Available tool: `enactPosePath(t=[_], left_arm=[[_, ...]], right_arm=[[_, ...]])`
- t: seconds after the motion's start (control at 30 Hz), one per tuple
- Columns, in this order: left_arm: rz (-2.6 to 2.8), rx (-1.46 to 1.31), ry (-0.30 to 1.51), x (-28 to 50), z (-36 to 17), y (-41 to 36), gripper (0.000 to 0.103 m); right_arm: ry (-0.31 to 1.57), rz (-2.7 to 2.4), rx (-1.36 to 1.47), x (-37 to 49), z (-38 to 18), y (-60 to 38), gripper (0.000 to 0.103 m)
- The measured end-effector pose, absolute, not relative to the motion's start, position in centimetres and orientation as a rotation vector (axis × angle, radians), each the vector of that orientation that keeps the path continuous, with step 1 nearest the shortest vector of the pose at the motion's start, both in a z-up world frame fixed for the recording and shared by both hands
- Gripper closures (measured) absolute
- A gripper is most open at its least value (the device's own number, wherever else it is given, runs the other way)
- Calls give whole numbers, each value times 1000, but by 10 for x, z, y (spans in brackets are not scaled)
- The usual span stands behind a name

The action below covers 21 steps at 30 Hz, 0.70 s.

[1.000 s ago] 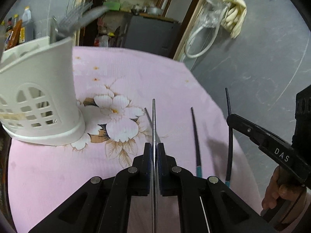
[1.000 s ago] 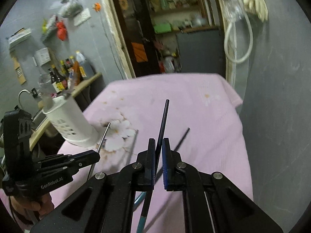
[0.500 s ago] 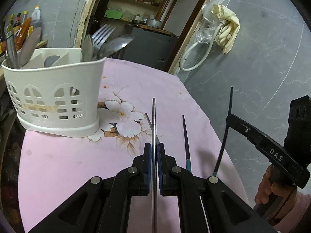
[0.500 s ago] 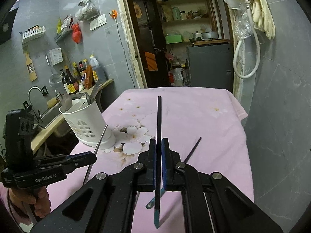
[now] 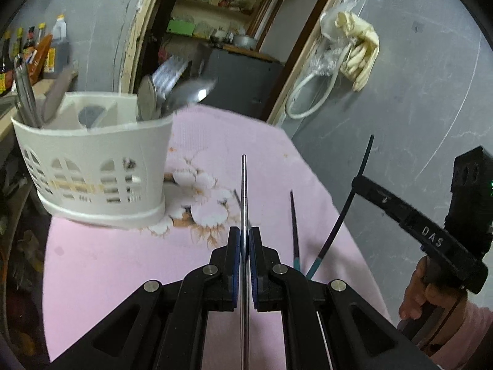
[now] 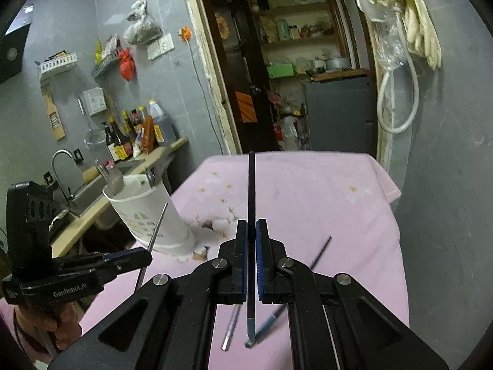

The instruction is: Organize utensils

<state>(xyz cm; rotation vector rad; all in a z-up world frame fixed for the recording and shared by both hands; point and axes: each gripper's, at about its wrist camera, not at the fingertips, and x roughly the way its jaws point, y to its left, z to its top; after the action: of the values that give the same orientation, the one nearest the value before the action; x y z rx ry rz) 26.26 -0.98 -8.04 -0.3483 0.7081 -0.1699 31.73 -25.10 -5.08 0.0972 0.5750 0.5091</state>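
Observation:
My left gripper (image 5: 244,234) is shut on a metal chopstick (image 5: 244,185) that points forward above the pink cloth. It also shows in the right wrist view (image 6: 144,254). My right gripper (image 6: 251,226) is shut on a black chopstick (image 6: 251,185) with a teal end, held upright above the table; it shows in the left wrist view (image 5: 359,182). A white utensil holder (image 5: 92,160) with spoons and forks stands to the left; it also shows in the right wrist view (image 6: 148,215). One black chopstick (image 5: 294,225) and one metal chopstick (image 6: 231,326) lie on the cloth.
The table is covered by a pink flowered cloth (image 5: 107,262). A grey wall (image 5: 416,108) runs along its right side. A counter with a sink (image 6: 83,194) and bottles (image 6: 123,138) lies to the left. A doorway (image 6: 292,77) with shelves is behind.
Both grippers have risen and tilted up with their chopsticks. The utensil holder now sits lower and nearer in the left wrist view. The black chopstick stands more upright.

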Motion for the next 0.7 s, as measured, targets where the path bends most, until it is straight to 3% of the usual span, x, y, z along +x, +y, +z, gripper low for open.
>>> enactPosePath(t=[0.7], left_arm=[[-79, -370, 523, 255, -22, 35, 97]], right_arm=[[451, 619, 77, 314, -1, -210, 98]])
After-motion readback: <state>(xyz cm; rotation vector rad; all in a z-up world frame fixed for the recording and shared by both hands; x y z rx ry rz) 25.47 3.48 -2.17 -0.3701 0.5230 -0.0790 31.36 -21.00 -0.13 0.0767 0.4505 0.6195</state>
